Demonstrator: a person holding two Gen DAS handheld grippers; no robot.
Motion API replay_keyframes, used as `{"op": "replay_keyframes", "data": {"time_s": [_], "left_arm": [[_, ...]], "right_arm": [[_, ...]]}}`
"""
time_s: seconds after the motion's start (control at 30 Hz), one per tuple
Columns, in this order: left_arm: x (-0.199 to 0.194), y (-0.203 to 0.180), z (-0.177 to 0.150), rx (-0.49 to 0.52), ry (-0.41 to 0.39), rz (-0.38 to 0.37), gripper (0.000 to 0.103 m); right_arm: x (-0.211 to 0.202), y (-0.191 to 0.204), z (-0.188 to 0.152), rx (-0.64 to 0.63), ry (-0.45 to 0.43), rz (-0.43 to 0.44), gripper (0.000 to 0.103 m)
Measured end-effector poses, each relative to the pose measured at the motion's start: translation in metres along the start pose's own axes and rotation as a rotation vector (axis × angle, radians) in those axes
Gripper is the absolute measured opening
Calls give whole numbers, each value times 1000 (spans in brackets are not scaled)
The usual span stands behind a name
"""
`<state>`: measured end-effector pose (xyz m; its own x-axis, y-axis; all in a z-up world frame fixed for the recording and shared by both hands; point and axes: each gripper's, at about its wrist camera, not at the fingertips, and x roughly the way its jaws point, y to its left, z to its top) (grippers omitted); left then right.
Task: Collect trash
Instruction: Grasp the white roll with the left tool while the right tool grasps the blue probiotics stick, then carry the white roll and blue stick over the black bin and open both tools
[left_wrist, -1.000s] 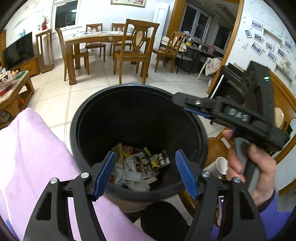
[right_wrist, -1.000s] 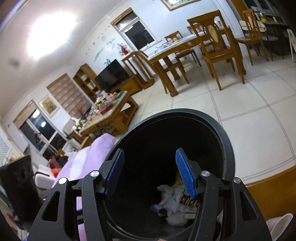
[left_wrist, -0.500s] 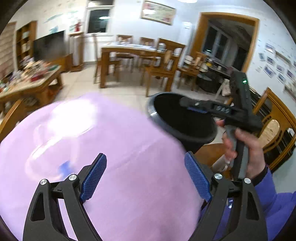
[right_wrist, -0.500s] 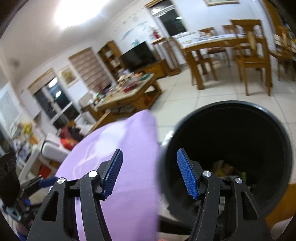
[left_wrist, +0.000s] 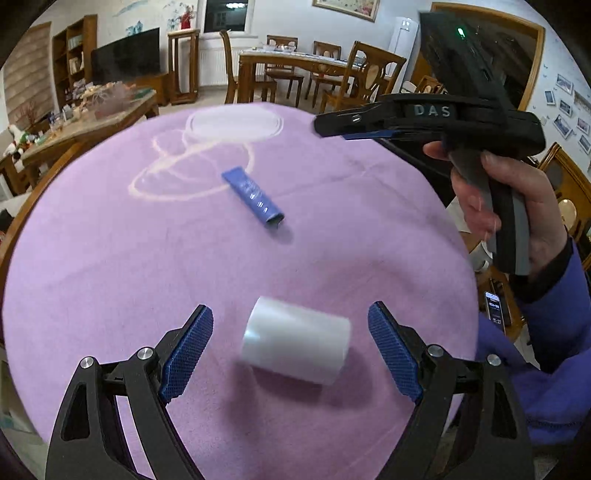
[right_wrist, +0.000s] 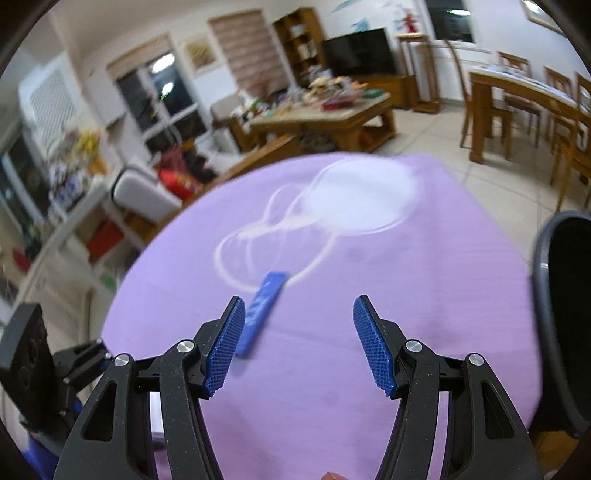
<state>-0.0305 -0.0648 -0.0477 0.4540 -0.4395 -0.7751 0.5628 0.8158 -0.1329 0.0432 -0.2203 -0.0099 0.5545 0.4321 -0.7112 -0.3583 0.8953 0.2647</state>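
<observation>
A white paper cup lies on its side on the purple tablecloth, between the open fingers of my left gripper, which is empty. A blue wrapper lies further out near the table's middle; it also shows in the right wrist view. My right gripper is open and empty above the cloth, with the wrapper by its left finger. In the left wrist view the right gripper hovers at the upper right. The black trash bin stands at the table's right edge.
White ring patterns mark the far side of the cloth. Beyond are a cluttered coffee table, a dining table with chairs and a TV. A phone lies low at the right.
Both grippers swung away from over the trash bin to above the purple table. The cup and the blue wrapper came into view; the bin is now at the right edge.
</observation>
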Motion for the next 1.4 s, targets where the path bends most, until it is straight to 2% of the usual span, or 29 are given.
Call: {"op": "replay_keyframes", "data": {"time_s": [0.07, 0.13, 0.2, 0.47, 0.53, 0.6, 0.67, 0.7, 0.83, 0.97, 1.17, 1.4], "left_arm": [[2, 10, -5, -17, -5, -25, 81], [6, 13, -6, -27, 2, -46, 62], [9, 16, -6, -32, -5, -54, 53], [3, 24, -11, -69, -56, -70, 52], [-1, 28, -11, -82, -70, -65, 52], [-4, 33, -11, -100, -82, -69, 52], [-5, 37, -11, -112, -88, -74, 52], [-6, 38, -12, -121, -93, -77, 52], [-8, 43, -8, -142, -107, -69, 52], [-9, 45, 7, -151, -133, -60, 52], [1, 33, 42, -141, -165, -67, 52], [26, -21, 101, -35, -178, -117, 52]], "right_arm": [[15, 16, 0, -14, 25, -7, 61], [31, 31, 0, -28, 53, -15, 61], [44, 33, 1, -37, 77, -27, 61], [83, 37, -2, -95, 150, -114, 60], [87, 40, -2, -133, 145, -156, 51], [87, 39, -2, -152, 143, -160, 40], [86, 38, -1, -169, 140, -171, 22], [86, 37, -2, -172, 138, -170, 19], [83, 29, 0, -155, 129, -134, 16], [71, 18, 1, -113, 99, -80, 16], [19, -19, 6, -21, -17, 9, 16], [-64, -95, 5, 101, -183, -34, 16]]}}
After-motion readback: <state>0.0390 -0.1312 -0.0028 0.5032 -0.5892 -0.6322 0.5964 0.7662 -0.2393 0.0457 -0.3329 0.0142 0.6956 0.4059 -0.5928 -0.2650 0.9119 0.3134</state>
